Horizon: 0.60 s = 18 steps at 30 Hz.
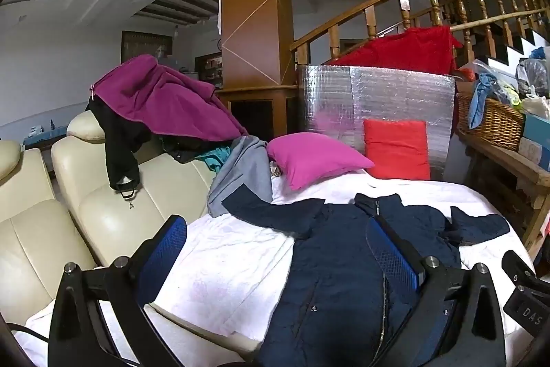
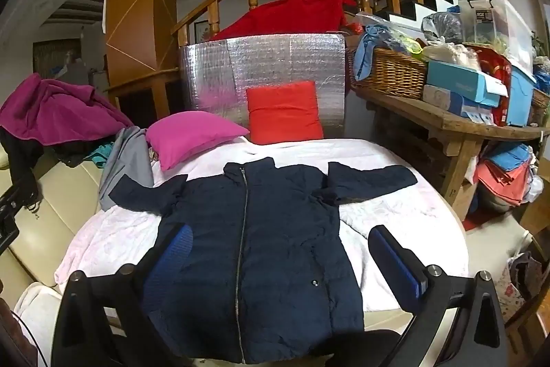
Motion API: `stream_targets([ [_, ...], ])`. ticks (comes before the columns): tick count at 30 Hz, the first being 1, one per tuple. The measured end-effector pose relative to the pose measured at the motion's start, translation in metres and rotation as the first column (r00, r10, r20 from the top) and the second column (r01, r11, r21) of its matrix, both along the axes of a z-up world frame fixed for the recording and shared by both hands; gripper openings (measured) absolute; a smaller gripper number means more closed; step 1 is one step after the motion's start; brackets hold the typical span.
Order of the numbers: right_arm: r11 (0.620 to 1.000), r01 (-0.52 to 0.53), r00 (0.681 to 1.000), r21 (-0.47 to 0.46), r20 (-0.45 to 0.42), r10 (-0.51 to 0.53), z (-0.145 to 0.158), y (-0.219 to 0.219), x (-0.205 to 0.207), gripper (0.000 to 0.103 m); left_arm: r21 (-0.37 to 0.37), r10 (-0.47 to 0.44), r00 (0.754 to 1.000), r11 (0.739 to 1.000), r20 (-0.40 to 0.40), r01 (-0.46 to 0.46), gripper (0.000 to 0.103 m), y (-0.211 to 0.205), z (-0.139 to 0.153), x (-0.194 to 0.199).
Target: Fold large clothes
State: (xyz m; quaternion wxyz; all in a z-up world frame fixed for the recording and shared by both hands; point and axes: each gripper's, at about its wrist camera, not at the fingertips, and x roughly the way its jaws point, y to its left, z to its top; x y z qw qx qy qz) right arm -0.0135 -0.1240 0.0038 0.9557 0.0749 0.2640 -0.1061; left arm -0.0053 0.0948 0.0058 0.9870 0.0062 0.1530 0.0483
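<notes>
A dark navy zip-up jacket (image 2: 268, 229) lies flat, front up, on a white and pale pink sheet (image 2: 113, 239), both sleeves spread out to the sides. It also shows in the left wrist view (image 1: 343, 267). My right gripper (image 2: 278, 250) is open and empty, hovering above the jacket's lower half. My left gripper (image 1: 275, 250) is open and empty above the jacket's left side and the sheet (image 1: 220, 263). Both have blue pads.
A magenta pillow (image 2: 192, 136) and a red pillow (image 2: 283, 110) lie behind the jacket against a silver foil panel (image 2: 261, 71). A pile of clothes (image 1: 165, 98) drapes the cream sofa (image 1: 41, 229) at left. A cluttered wooden bench (image 2: 447, 122) stands right.
</notes>
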Motion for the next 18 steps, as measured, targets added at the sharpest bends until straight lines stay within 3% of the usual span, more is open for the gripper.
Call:
stream_targets([
  [10, 1.000, -0.027, 1.000, 0.016, -0.013, 0.027, -0.020, 0.004, 0.033, 0.103, 0.016, 0.025, 0.999, 1.000, -0.031, -0.024, 0.103, -0.012, -0.010, 0.021],
  [18, 0.998, -0.036, 0.999, 0.049, -0.007, 0.036, -0.018, -0.008, 0.047, 0.103, 0.024, 0.042, 0.998, 0.999, -0.049, -0.041, 0.103, -0.022, -0.012, 0.033],
])
